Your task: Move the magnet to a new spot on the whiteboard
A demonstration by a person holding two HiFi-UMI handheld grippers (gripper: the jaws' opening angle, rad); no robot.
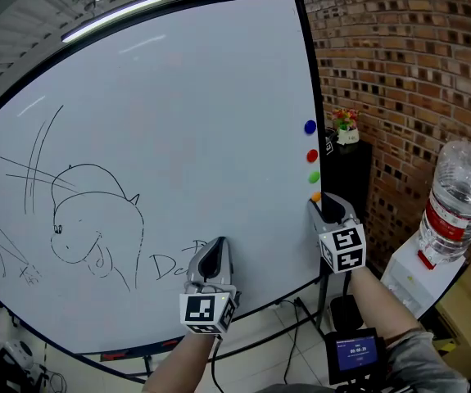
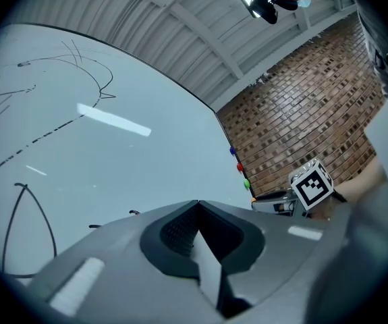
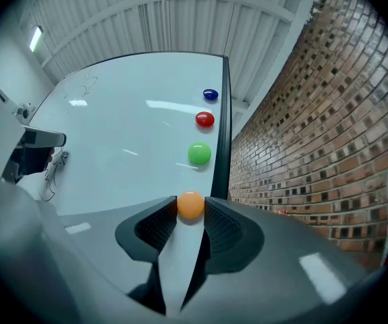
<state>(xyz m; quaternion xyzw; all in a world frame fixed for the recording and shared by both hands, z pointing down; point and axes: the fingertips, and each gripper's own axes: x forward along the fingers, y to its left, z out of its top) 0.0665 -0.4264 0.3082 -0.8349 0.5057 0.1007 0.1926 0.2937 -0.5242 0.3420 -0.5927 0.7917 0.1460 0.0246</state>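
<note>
A white board (image 1: 186, 137) carries a column of round magnets near its right edge: blue (image 1: 310, 127), red (image 1: 312, 155), green (image 1: 314, 177) and, lowest, orange (image 1: 316, 196). My right gripper (image 1: 321, 204) is at the board's right edge. In the right gripper view its jaws are shut on the orange magnet (image 3: 191, 205), whose sides touch both pads; the green magnet (image 3: 199, 154), red magnet (image 3: 205, 119) and blue magnet (image 3: 210, 94) line up beyond it. My left gripper (image 1: 217, 244) points at the board's lower middle, shut and empty (image 2: 198, 202).
A pen drawing of an animal (image 1: 88, 219) and some writing fill the board's lower left. A brick wall (image 1: 407, 72) stands right of the board, with a dark cabinet bearing flowers (image 1: 346, 126) and a water dispenser bottle (image 1: 459, 199). A small screen (image 1: 355, 352) sits on the right forearm.
</note>
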